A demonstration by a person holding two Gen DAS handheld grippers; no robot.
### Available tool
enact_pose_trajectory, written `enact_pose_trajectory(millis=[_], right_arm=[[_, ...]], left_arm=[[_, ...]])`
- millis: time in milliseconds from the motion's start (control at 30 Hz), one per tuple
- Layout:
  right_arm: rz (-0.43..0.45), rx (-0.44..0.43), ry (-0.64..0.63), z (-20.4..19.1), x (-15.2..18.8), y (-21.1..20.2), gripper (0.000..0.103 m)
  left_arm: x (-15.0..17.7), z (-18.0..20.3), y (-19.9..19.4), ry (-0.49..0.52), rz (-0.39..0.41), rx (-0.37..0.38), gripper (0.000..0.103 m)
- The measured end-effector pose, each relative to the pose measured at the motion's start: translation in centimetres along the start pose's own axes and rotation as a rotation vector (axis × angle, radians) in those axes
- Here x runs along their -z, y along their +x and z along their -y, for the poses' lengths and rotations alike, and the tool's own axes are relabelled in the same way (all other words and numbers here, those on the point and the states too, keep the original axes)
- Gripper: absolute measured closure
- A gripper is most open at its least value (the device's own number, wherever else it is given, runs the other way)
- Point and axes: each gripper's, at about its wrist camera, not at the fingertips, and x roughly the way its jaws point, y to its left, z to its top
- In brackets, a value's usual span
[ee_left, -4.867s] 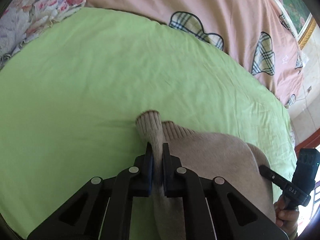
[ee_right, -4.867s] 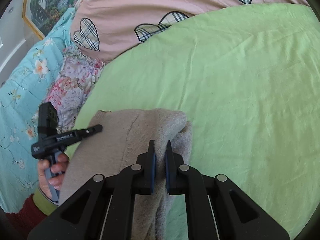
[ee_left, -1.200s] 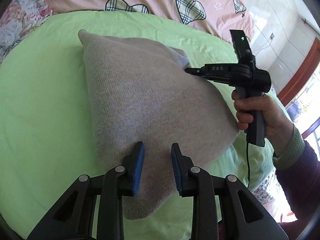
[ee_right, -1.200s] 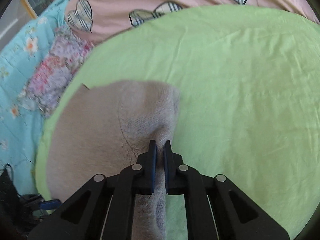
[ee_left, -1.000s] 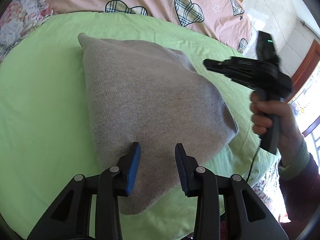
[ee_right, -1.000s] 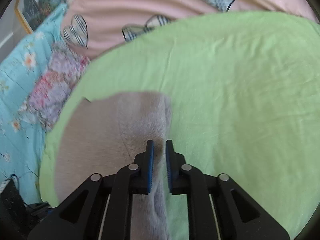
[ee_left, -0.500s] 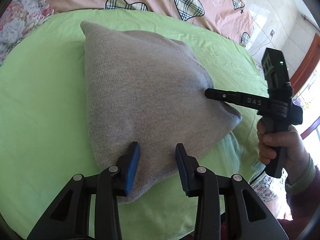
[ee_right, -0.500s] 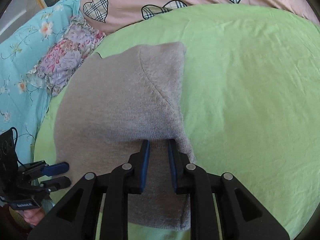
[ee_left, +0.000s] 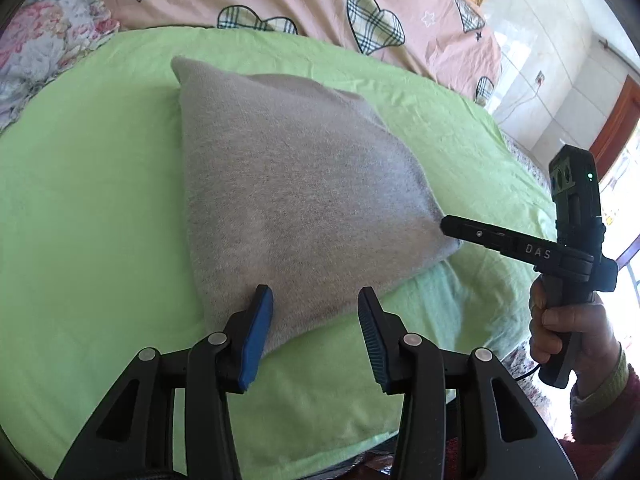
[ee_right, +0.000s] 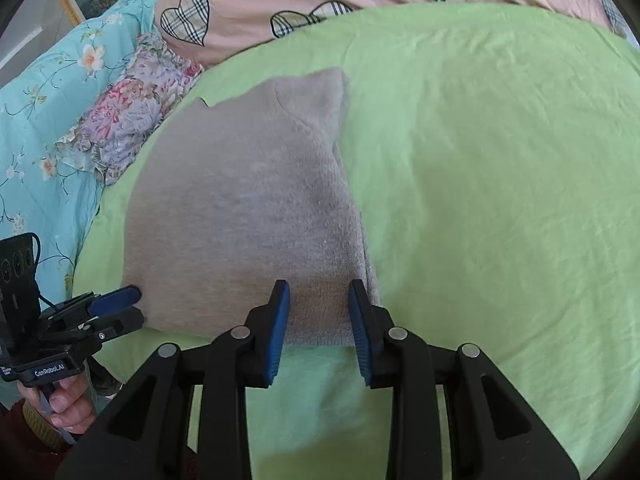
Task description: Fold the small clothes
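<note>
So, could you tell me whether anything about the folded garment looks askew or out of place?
Nothing stands out. The grey knit garment lies folded flat on the green sheet, with only a small notch at its far left corner. Both tongs, left and right, have just been opening and grip nothing.

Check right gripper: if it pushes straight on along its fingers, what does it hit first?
Most likely the folded beige sweater: the right gripper points down at its near edge, jaws open, having just widened, with knit showing between the pads. Depth is unclear; the green sheet lies beneath.
</note>
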Motion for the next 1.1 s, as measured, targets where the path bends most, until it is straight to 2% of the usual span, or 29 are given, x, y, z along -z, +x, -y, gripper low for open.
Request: enact_pose_trajectory(millis=[133,267,533,600,733,933,1100], right_arm=[[0.065,-0.039,0.004,-1.0,0.2,-2.4,0.069],[0.082,-0.064,0.006,-1.9,1.6,-3.5,0.065],[0.076,-0.097,-0.017,-4.2,5.4,-3.8,0.044],[0.074,-0.090,-0.026,-4.6,6.1,-3.9,0.037],[0.079,-0.069,-0.036,-4.8,7.3,-4.7,0.034],[0.132,-0.013,-0.037,-4.3,7.9,-6.8,0.021],[0.136,0.034,-0.037,-3.7,7.8,-7.1,0.015]], left_arm=[[1.1,-0.6,-1.9,-0.035,0.017,-0.009,0.057],[2.4,-1.4,-3.0,-0.071,0.021,-0.045,0.054],[5.6,-0.9,-4.7,-0.086,0.034,-0.126,0.042],[6.3,-0.7,-5.1,-0.093,0.036,-0.131,0.041],[6.9,-0.4,-6.0,-0.094,0.041,-0.152,0.038],[6.3,0.7,-7.2,-0.024,0.082,-0.281,0.022],[5.1,1.2,-6.1,0.043,0.062,-0.346,0.020]])
